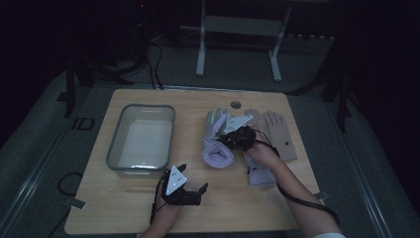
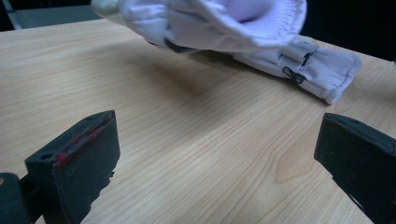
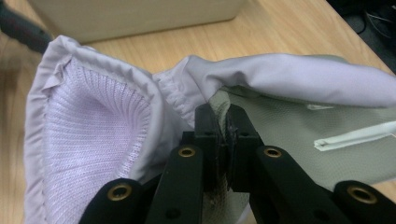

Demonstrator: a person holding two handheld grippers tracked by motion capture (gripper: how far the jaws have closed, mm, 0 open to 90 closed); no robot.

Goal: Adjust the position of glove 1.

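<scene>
Forearms enter from the bottom of the high view, each hand carrying a two-jaw tool above a pale wooden bench (image 1: 198, 218). Nearest, at lower centre, the left tool (image 1: 194, 188) rests low over bare wood with its jaws spread wide and nothing between them; the left gripper view confirms this, two black jaws standing far apart at the lower corners with wood grain between.

Further up, right of centre, the right tool (image 1: 233, 141) has its jaws pressed together on a lilac glove (image 1: 218, 151). In the right gripper view the jaws pinch a thin fold of fabric near the cuff, and the ribbed lining gapes open at the left. The glove seems partly lifted, its cuff hanging towards the camera.

A second lilac glove (image 1: 260, 176) lies flat under the right forearm, and a beige glove (image 1: 277, 131) lies beyond it, at the right. At centre left sits a grey bin (image 1: 115, 146), open and apparently empty, likely where the glove belongs.

Risk, as a judgement: the pinch holds little cloth, so the glove could slip free in transit, or its dangling cuff could catch the bin rim and drag it out.
</scene>
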